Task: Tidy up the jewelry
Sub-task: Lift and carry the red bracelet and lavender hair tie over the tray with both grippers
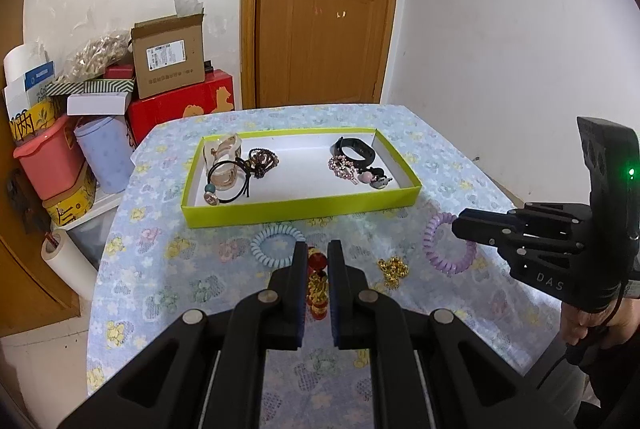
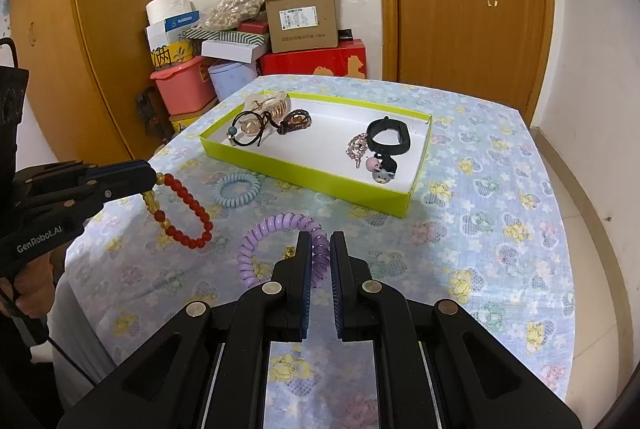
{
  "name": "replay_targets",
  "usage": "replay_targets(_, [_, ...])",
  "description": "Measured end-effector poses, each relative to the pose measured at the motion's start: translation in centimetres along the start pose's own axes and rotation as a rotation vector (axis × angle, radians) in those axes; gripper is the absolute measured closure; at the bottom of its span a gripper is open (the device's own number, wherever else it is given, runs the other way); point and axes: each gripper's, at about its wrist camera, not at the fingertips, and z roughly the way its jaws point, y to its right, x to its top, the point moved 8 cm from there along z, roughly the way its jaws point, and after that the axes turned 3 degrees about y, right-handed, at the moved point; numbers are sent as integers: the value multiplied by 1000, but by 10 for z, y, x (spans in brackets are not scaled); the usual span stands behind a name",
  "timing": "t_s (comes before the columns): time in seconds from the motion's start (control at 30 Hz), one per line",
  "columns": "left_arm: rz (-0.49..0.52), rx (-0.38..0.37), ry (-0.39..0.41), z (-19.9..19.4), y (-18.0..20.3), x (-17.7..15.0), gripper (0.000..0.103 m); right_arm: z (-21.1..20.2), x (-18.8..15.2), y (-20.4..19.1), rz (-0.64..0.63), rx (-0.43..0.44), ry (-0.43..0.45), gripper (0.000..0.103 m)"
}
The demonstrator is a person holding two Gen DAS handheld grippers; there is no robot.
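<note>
My left gripper (image 1: 317, 253) is shut on a red and gold bead bracelet (image 1: 318, 285), which hangs from its tips above the table in the right wrist view (image 2: 182, 209). My right gripper (image 2: 320, 243) is nearly shut with nothing between its pads; it hovers over a purple spiral hair tie (image 2: 276, 249). That tie also shows in the left wrist view (image 1: 448, 249). A lime-green box (image 1: 296, 207) holds hair clips, hair ties, a black band (image 1: 354, 149) and charms. A blue spiral tie (image 1: 276, 245) and a gold chain (image 1: 394, 269) lie on the floral cloth.
Stacked boxes, a pink bin and a cardboard carton (image 1: 168, 57) stand left of the table. A wooden door (image 1: 320, 13) is behind it. The table's right edge (image 2: 560, 229) drops to the tiled floor.
</note>
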Motion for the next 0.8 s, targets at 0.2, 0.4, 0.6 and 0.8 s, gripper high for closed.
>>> replay_targets(0.2, [12,-3,13,0,-1,13,94,1,5,0,-6,3,5,94])
replay_targets(0.4, [20,-10,35,3,-3,34,94,2,19,5,-3,1,22,94])
replay_targets(0.6, [18,-20,53,11,-8,58,94,7,35,12,-4,-5,37,94])
replay_targets(0.8, [27,-19,56,24,-14,78,94,17,50,19,-10,-12,44,94])
